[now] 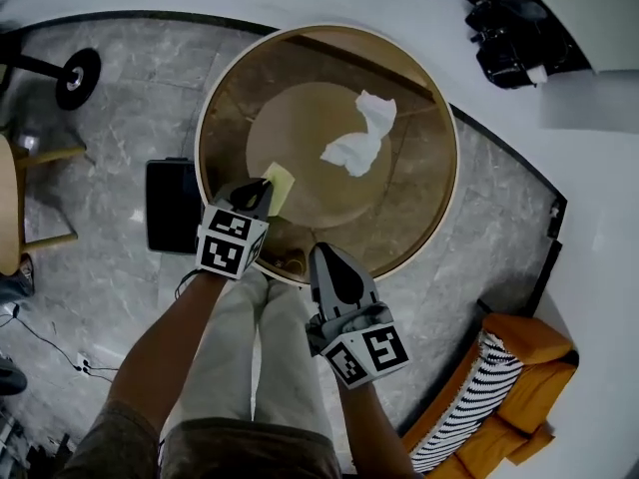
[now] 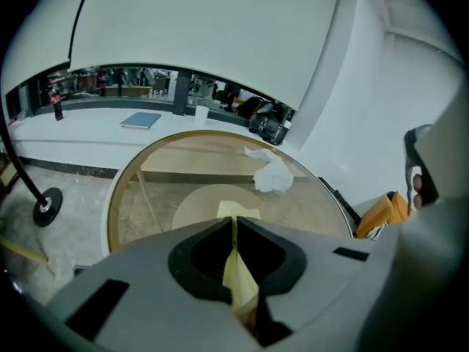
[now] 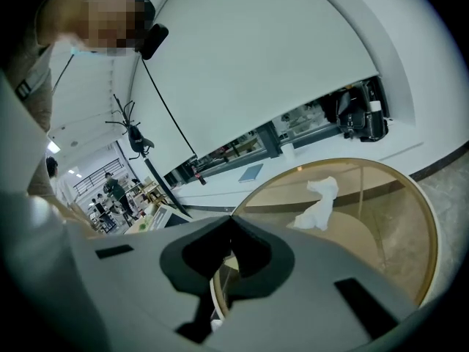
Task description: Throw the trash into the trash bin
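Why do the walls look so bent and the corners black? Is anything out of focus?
Head view: mild bowing round the glass table. Left gripper view: fisheye circle with black corners; the yellow paper near the lens is soft, the crumpled tissue sharper. Right gripper view: same fisheye curve; a mosaic patch covers a face.

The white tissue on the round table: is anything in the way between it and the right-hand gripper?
Nothing visible. Only bare glass tabletop lies between the right gripper and the tissue; the left gripper, holding yellow paper, is off to one side.
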`<state>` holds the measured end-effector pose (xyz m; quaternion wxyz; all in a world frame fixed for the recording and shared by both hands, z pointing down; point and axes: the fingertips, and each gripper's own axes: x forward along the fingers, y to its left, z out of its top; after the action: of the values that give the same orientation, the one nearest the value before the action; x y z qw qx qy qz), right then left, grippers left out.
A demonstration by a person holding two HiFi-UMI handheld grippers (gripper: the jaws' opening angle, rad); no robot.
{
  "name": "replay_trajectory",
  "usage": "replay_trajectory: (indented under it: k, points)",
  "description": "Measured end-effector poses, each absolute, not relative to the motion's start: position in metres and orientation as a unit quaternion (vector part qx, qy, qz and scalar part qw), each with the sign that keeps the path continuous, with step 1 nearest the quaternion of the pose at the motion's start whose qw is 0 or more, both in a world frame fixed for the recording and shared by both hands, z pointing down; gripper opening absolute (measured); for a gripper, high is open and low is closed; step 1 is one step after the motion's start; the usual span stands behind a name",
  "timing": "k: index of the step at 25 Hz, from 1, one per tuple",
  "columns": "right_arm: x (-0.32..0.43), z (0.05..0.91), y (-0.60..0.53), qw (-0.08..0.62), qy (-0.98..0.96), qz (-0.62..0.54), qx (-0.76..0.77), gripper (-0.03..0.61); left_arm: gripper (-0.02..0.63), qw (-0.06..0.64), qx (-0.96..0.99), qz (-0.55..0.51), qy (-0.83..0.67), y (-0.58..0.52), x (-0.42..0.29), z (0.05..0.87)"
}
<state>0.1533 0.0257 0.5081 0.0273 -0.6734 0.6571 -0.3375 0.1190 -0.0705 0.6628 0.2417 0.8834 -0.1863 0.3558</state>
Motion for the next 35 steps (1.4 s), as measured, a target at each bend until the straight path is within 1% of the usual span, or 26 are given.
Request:
replay_trajectory:
  k: [4, 11, 17, 23, 28, 35]
  points:
    - [0.12, 0.51, 0.0, 0.013, 0.69, -0.34, -0.639, 0.018, 0.034, 0.256, 0.873, 0.343, -0.233, -0.092, 0.07, 0.655]
    - [0.048, 0.509, -0.046, -0.002, 0.742, -0.341, -0.577, 0.018, 0.034, 0.276, 0.844, 0.328, -0.323, -0.13, -0.04, 0.645]
    - [-0.009, 0.51, -0.067, -0.02, 0.774, -0.343, -0.531, 0.018, 0.034, 0.291, 0.825, 0.313, -0.369, -0.142, -0.103, 0.644]
    - [-0.031, 0.519, -0.072, -0.038, 0.787, -0.346, -0.51, 0.018, 0.034, 0.309, 0.807, 0.308, -0.397, -0.141, -0.132, 0.662]
    - [-0.035, 0.542, -0.07, -0.051, 0.782, -0.358, -0.507, 0.018, 0.034, 0.324, 0.793, 0.311, -0.412, -0.134, -0.146, 0.691]
    - [-0.035, 0.555, -0.071, -0.063, 0.775, -0.37, -0.508, 0.018, 0.035, 0.325, 0.775, 0.338, -0.424, -0.127, -0.159, 0.715]
